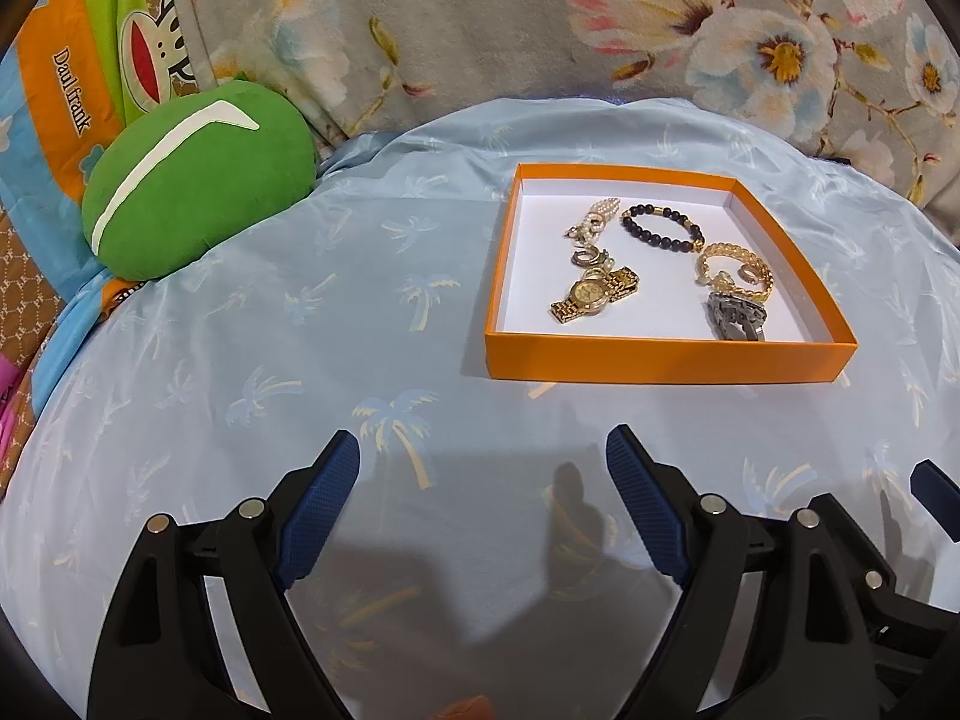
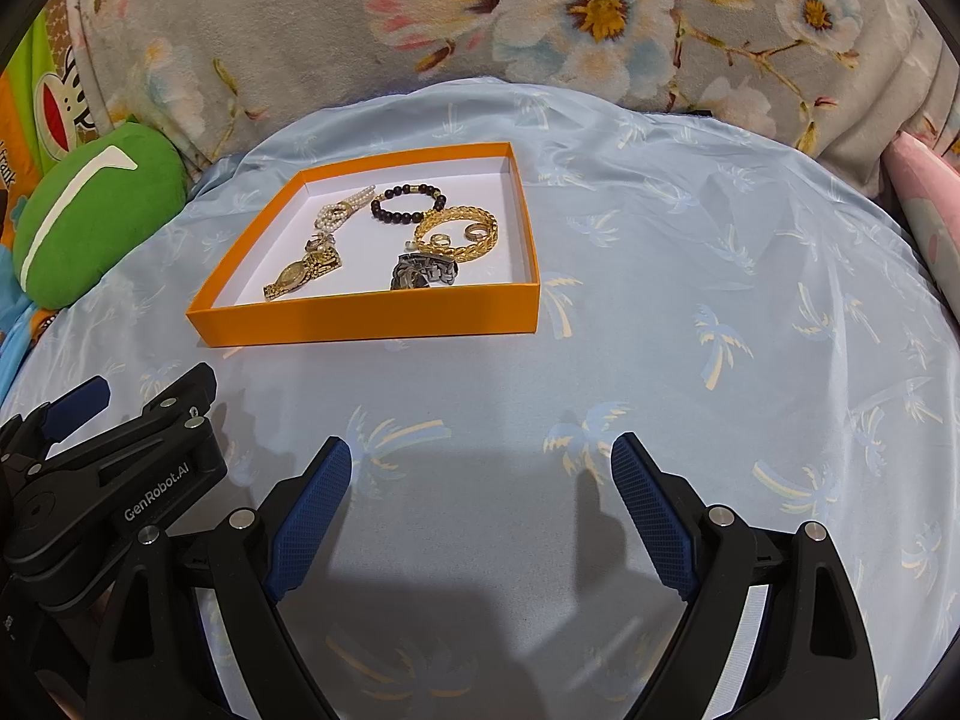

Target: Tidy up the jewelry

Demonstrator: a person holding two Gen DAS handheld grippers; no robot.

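Left wrist view shows both grippers, the left gripper (image 1: 483, 456) and the right gripper (image 2: 480, 462), wide open and empty. All jewelry seems already inside the orange box (image 1: 660, 363) at one o'clock, so one piece should be picked gently at a time.

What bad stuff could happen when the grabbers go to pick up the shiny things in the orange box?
1. The gold chain bracelet touches the silver watch and has small rings lying inside it, so lifting one could drag the others.
2. The orange box sits on smooth, wrinkly blue cloth; a nudge might slide it.
3. The wide blue fingers may fumble the tiny rings.
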